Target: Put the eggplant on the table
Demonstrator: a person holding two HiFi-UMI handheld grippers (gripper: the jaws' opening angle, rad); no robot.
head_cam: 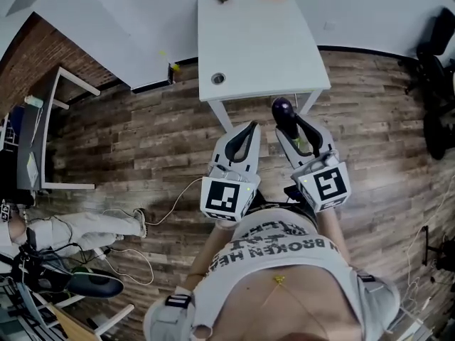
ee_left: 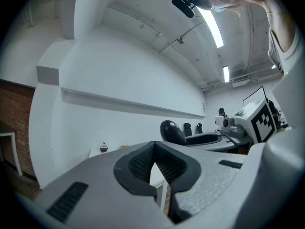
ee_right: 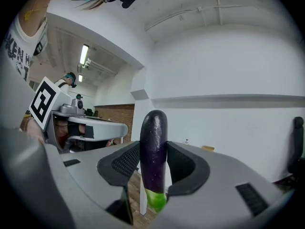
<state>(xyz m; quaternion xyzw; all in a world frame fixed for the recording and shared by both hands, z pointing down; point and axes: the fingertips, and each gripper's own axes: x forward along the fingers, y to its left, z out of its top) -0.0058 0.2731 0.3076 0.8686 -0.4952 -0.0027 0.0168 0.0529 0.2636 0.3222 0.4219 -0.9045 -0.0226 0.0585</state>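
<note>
My right tool (ee_right: pixel 154 163) gripped the eggplant (ee_right: pixel 153 142) between its pads. The eggplant stood upright, purple end up and green stem end down. My left tool (ee_left: pixel 155 165) was pressed together with nothing in it, beside the right one. In the head view the eggplant hung over the wooden floor (head_cam: pixel 128 141), seemingly just short of the white surface's (head_cam: pixel 256 41) near edge, not on it.

A wood-plank floor (head_cam: pixel 128 141) meets white walls (head_cam: pixel 121 20) (one brick stretch (head_cam: pixel 21 69)); a black chair (head_cam: pixel 437 41) stands aside, strip lights (ee_left: pixel 212 27) overhead.
</note>
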